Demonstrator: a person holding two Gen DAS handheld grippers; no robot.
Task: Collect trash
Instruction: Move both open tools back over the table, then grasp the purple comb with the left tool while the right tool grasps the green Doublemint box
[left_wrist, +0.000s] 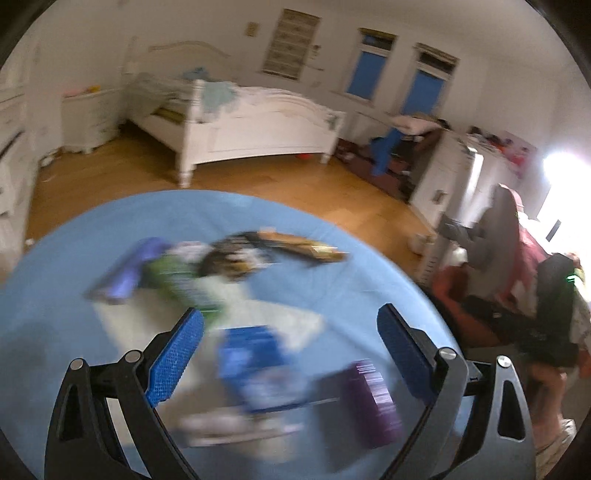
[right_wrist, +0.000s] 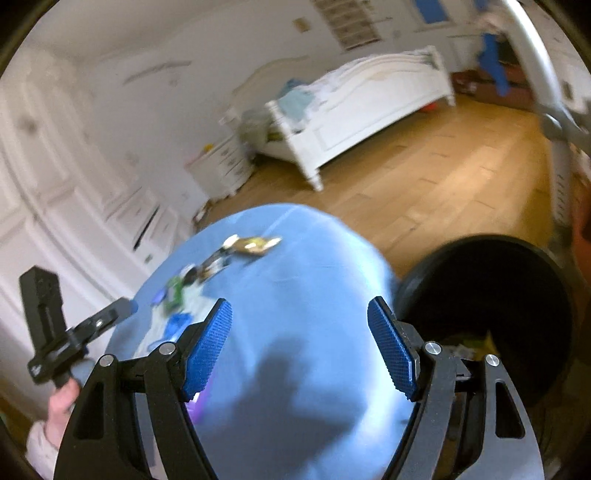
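both grippers stood wide and empty over the round light-blue cloth-covered table (left_wrist: 55, 295); blurred wrappers (left_wrist: 236, 266) lay ahead of the left gripper (left_wrist: 291, 332), a black round bin (right_wrist: 487, 295) just right of the right gripper (right_wrist: 299, 328), and wood plank floor (right_wrist: 424, 177) beyond.

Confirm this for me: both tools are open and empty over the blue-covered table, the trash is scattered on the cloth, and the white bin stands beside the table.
One thing is wrong: the bin is black, not white, as the right wrist view shows. The rest holds: the left tool and right tool are open and empty over the blue-covered table, with trash scattered on the cloth.
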